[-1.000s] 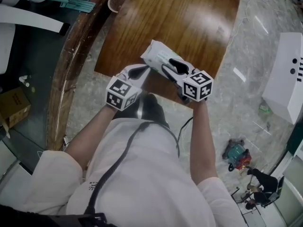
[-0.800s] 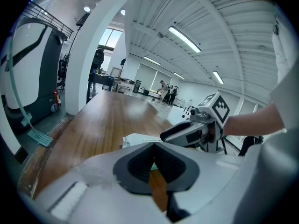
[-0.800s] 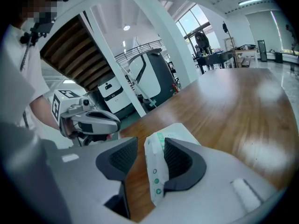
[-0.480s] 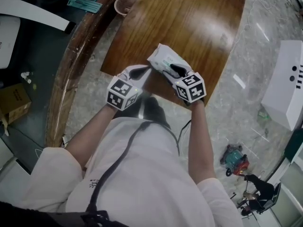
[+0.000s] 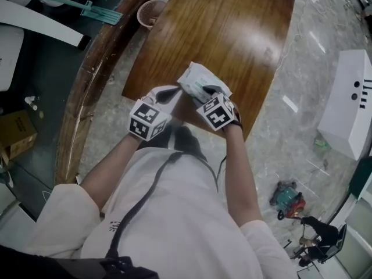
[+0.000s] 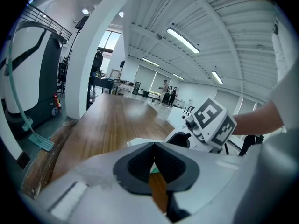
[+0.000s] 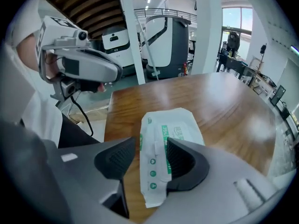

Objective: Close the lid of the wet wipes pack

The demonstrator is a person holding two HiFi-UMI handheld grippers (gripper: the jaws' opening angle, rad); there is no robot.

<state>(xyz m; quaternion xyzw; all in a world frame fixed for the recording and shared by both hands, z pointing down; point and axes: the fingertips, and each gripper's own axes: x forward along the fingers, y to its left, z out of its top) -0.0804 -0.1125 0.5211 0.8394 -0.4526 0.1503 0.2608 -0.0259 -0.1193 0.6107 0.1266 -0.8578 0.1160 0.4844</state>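
The white wet wipes pack (image 5: 196,79) with green print lies flat on the wooden table (image 5: 232,34), close to its near edge. In the right gripper view the pack (image 7: 174,133) stretches away from the jaws. My right gripper (image 7: 152,146) points steeply down over the pack's near end. Its jaws are opening, the pack's middle strip lies under the gap, and the pads do not press on it. My left gripper (image 6: 154,146) has its tips together on nothing. It hovers just left of the pack (image 6: 140,141), near the table edge. Both marker cubes show in the head view.
A small round basket (image 5: 152,11) stands at the table's far left corner. Left of the table are a curved wooden rim (image 5: 87,80) and a green-handled tool (image 5: 87,9). A white box (image 5: 349,109) and a small red and green thing (image 5: 288,199) are on the floor at the right.
My right gripper has come down and to the left onto the pack, rolling as it went, and its jaws stand wider. The left gripper has hardly moved.
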